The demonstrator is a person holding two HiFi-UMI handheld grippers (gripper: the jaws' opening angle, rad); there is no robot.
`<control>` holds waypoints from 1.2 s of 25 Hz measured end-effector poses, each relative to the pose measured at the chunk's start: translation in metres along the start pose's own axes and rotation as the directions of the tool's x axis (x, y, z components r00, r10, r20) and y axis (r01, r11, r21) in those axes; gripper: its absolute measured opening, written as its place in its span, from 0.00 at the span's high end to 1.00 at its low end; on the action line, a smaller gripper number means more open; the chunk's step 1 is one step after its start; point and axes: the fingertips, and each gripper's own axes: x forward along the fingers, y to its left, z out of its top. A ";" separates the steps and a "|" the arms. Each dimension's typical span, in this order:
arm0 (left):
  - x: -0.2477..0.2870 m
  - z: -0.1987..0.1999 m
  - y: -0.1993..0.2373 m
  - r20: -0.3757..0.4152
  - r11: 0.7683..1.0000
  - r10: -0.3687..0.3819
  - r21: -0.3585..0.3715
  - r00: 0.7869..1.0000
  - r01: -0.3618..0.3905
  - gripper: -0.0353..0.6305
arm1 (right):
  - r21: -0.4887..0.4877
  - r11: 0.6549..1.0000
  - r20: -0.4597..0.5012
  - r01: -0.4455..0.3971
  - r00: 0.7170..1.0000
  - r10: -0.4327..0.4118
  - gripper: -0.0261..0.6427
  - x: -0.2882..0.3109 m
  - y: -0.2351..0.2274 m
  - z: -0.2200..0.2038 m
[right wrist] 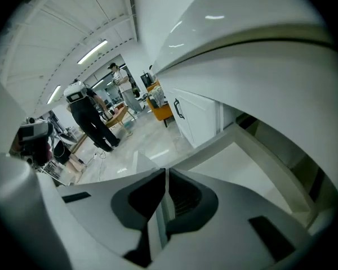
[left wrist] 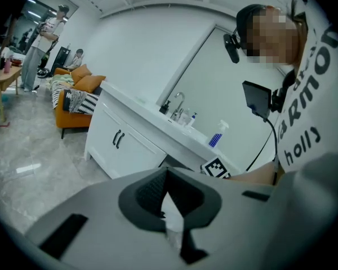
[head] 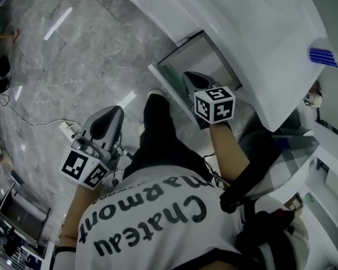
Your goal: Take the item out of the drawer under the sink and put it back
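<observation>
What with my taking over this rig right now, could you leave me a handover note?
Left gripper: shut, empty, over the floor.
Right gripper: shut, empty, at the front edge of the open drawer.
Drawer stands pulled out under the counter; its visible bottom is bare, and no item shows in any view.
Done: drawer open.
To do: unclear whether the item went out and back; probably closing the drawer.

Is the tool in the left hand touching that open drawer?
Apart. The head view shows the left gripper over the floor, with the person's dark trouser leg between it and the open drawer.
</observation>
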 end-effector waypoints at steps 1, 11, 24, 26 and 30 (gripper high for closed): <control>0.002 -0.001 0.003 -0.001 1.000 0.008 -0.003 1.000 -0.008 0.95 | -0.003 1.000 -0.014 -0.003 1.000 0.003 0.94 0.006 -0.003 -0.003; 0.017 -0.024 0.015 -0.072 0.996 0.062 -0.064 0.996 -0.066 0.95 | -0.021 1.000 -0.173 -0.005 0.985 0.001 0.80 0.053 -0.027 -0.036; 0.017 -0.043 0.022 -0.099 0.987 0.078 -0.132 0.992 -0.091 0.95 | -0.369 0.928 -0.419 -0.059 0.902 -0.109 0.76 0.083 -0.031 -0.081; 0.016 -0.043 0.024 -0.097 0.985 0.085 -0.139 0.992 -0.098 0.95 | -0.364 0.929 -0.444 -0.071 0.889 -0.107 0.77 0.086 -0.033 -0.085; 0.014 -0.043 0.029 -0.089 0.983 0.097 -0.147 0.991 -0.109 0.95 | -0.367 0.927 -0.472 -0.076 0.874 -0.116 0.79 0.092 -0.038 -0.090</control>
